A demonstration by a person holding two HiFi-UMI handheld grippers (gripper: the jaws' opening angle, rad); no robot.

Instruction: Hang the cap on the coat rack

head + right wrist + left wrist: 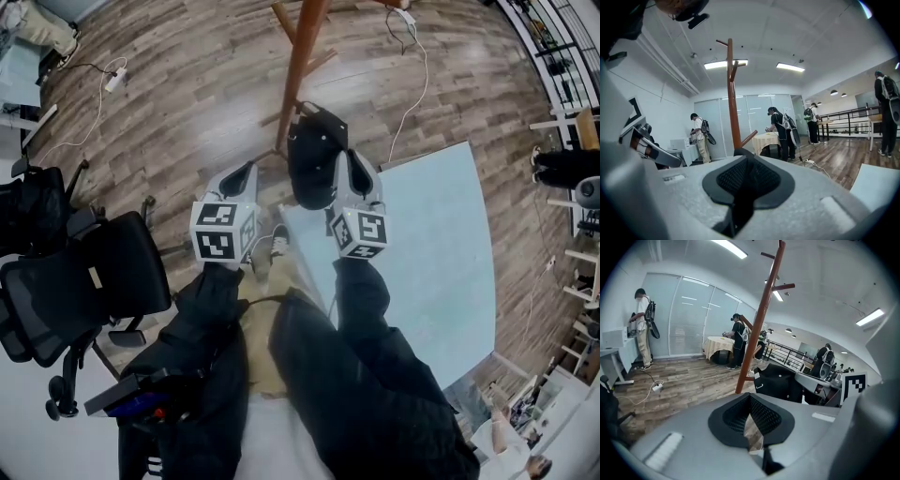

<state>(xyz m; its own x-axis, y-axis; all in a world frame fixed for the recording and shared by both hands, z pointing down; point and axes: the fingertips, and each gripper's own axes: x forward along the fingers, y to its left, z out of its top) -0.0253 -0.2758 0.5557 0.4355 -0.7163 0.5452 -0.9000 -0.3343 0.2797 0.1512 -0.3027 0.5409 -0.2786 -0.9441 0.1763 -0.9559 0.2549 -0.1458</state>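
A black cap point(312, 157) hangs in front of me, with my right gripper point(343, 174) shut on its fabric. In the right gripper view dark cloth fills the line between the closed pads point(743, 159). My left gripper point(246, 172) is beside the cap on its left, shut with nothing in it point(750, 400). From the left gripper view the cap point(780, 380) shows to the right. The brown wooden coat rack point(298, 66) stands just beyond both grippers, its pole and upper pegs rising in the left gripper view point(759, 324) and the right gripper view point(732, 93).
Black office chairs point(75, 272) stand at my left. A pale blue table point(441, 244) lies at the right. Cables point(108, 80) trail over the wooden floor. Several people point(643, 326) stand far off, some by a cloth-covered round table point(717, 345).
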